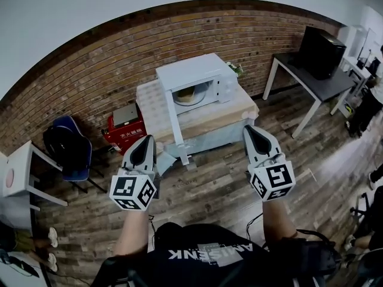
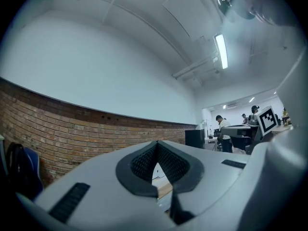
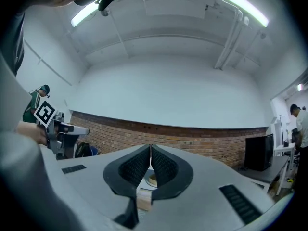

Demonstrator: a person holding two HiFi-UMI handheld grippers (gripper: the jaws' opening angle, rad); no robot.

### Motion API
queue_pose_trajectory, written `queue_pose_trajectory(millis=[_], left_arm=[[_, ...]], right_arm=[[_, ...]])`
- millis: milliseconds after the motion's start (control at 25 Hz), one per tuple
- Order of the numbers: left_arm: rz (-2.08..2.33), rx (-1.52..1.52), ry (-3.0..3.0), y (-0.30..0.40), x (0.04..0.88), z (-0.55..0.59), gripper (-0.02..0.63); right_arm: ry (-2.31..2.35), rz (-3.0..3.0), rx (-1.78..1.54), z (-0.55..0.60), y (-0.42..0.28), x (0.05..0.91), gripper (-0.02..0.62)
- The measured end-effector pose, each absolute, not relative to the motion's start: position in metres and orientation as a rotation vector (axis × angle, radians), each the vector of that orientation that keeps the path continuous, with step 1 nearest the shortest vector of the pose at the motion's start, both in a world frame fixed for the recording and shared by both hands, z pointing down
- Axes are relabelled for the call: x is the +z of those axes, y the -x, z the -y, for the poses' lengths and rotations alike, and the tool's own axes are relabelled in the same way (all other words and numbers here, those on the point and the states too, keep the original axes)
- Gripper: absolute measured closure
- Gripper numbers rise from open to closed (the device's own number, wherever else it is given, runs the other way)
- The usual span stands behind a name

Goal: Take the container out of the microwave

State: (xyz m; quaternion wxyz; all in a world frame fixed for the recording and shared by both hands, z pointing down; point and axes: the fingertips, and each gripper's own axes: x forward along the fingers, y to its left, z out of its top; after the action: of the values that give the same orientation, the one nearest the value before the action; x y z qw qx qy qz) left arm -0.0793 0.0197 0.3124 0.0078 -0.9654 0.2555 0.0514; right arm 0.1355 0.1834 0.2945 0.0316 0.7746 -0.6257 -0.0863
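Against the brick wall [image 1: 90, 82], on the tabletop [image 1: 239, 109]: microwave [image 1: 197, 70], door [image 1: 154, 109] open to bare the container [image 1: 190, 94] inside; left gripper [image 1: 146, 140] and right gripper [image 1: 249, 130], jaws clenched on nothing, aimed toward it, well short.

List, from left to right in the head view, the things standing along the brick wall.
White side table → blue chair → red box → microwave → dark desk.
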Motion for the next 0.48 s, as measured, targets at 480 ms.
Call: queue_pose_trajectory(millis=[480], left_arm=[[-0.799,0.096,3.002,0.046,0.322,0.014,0.594]], right_arm=[[-2.395,1.945,-0.207,-0.143,-0.166,0.306,0.554]])
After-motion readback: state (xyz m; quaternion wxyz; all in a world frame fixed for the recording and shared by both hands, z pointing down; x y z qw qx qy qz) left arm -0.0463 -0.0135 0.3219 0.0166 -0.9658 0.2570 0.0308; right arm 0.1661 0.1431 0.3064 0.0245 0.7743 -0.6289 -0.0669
